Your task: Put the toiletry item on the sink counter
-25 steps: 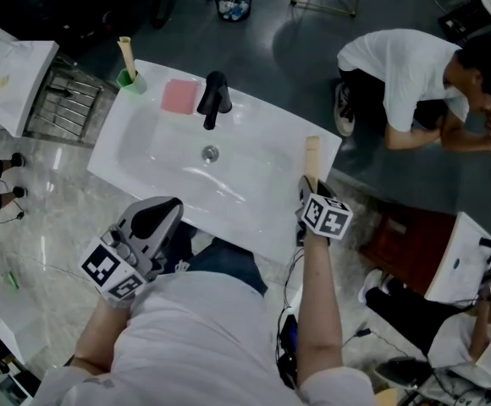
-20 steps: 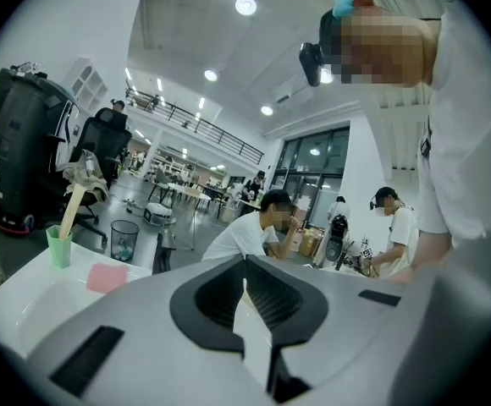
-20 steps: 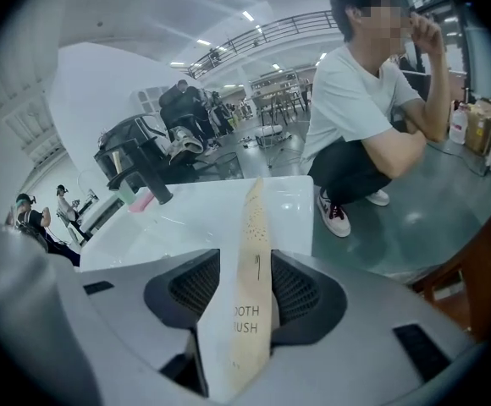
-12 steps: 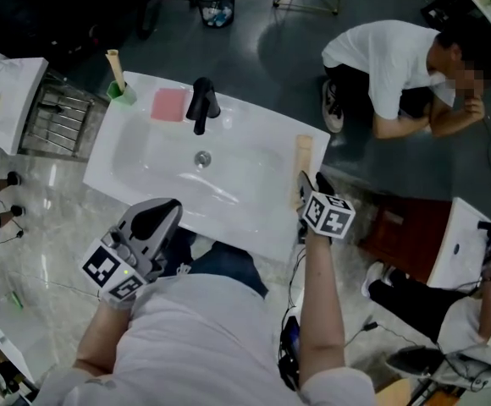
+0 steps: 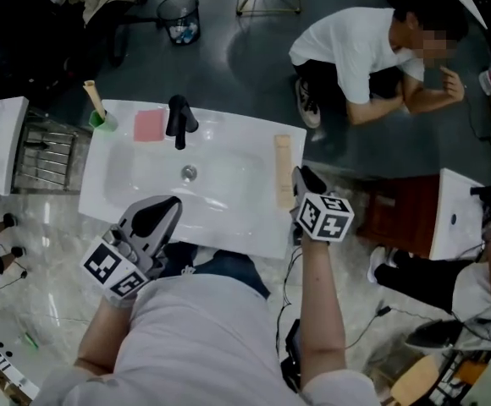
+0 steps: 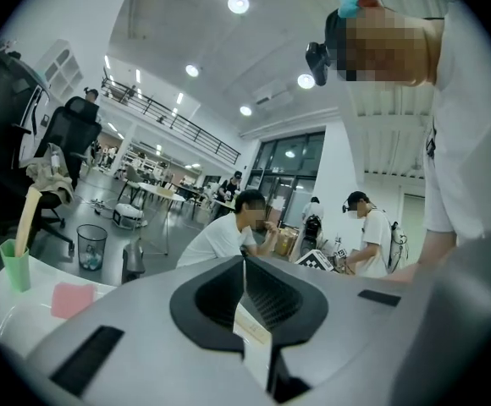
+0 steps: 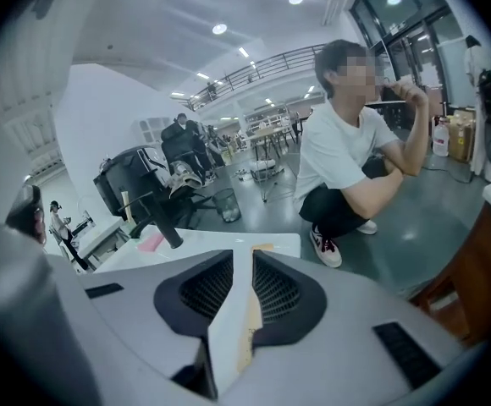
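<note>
Tan toiletry stick (image 5: 283,172) now on sink counter (image 5: 254,231), released | right gripper (image 5: 302,178) jaws closing on nothing | left gripper (image 5: 162,210) clenched, empty | placement looks done

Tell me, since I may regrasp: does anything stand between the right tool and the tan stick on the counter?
Nothing visible does. The stick lies flat on the counter, just ahead of the right tool, whose empty jaws are closing.

Toiletry item (image 5: 283,172) on sink counter (image 5: 228,227), R of faucet (image 5: 179,118).
</note>
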A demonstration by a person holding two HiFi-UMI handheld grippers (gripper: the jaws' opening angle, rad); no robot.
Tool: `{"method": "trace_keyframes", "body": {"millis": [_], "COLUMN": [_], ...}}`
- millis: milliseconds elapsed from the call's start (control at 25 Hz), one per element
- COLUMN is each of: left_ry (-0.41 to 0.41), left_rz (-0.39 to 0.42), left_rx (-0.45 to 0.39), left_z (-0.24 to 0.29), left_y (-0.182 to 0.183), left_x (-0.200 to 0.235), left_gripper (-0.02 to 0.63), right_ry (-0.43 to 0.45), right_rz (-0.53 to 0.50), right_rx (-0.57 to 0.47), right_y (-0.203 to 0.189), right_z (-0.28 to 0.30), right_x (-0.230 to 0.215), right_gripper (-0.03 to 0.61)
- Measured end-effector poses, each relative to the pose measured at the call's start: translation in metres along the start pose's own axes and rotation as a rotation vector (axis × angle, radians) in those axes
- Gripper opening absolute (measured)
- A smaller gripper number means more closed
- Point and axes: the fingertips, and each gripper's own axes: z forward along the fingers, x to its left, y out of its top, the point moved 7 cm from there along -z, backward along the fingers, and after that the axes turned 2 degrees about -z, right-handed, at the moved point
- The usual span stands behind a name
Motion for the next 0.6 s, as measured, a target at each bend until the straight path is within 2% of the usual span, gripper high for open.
{"method": "trace_keyframes", "body": {"millis": [200,600], "left_ry": [-0.096,-0.251], "left_rz": [0.025,0.050], "left_rx": [0.008,0.030], "left_z": [0.018,0.046], "left_y": [0.015,0.034], "left_x": [0.003,0.007], "left_gripper": [0.018,0.018], "right_ry": [-0.004,-0.031], "right_rz": [-0.015,-0.060], "right_rx": [-0.058,-0.217], "right_y": [0.016,0.048], "right_z": [-0.029,-0.089], "right_x": [0.019,0.076], "right_gripper": [0.032,0.026]}}
